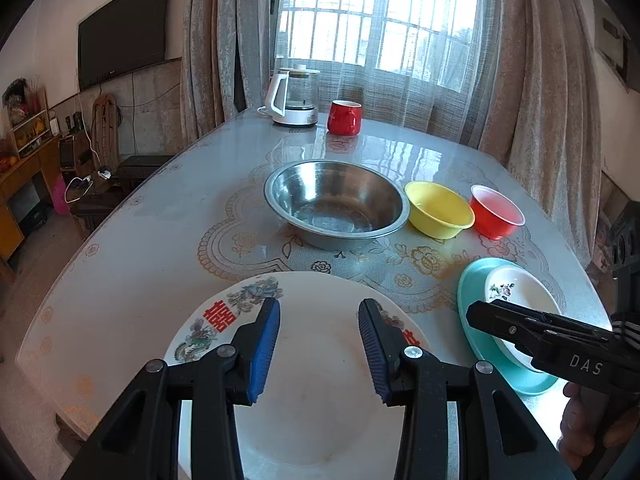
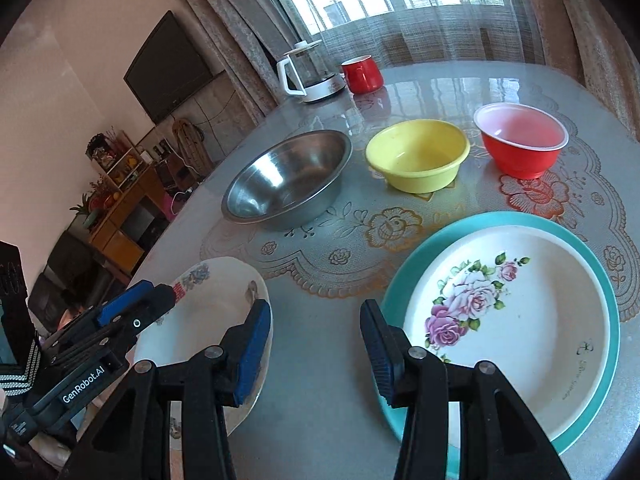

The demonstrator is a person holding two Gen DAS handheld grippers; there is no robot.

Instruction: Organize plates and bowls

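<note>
Between the wide-spread blue pads of the left gripper [image 1: 319,344] lies the bare centre of a white plate with red characters and a painted rim [image 1: 320,420]; the jaws hold nothing and hang just above it, at the near edge of the surface [image 1: 132,248]. Just to the right, the right gripper [image 2: 316,344] is equally wide open and empty, poised over the strip of surface between that plate [image 2: 208,308] and a white rose-patterned plate [image 2: 532,320]. The rose plate sits stacked inside a larger teal plate [image 2: 612,292], whose near-left rim passes under the right gripper's right pad.

Farther back, three bowls stand in a row, each upright and empty: a stainless steel bowl [image 1: 336,202] on the left, a yellow plastic bowl [image 1: 438,210] just beside it, and a red bowl with a pale rim [image 1: 496,212] close to the yellow one. Whether the bowls touch one another cannot be told.

At the far end of the surface, near the curtained window [image 1: 380,20], a glass kettle with a white handle [image 1: 294,96] stands on its white base beside a red mug [image 1: 344,117]. A dark television [image 1: 124,30] hangs on the wall to the left.
</note>
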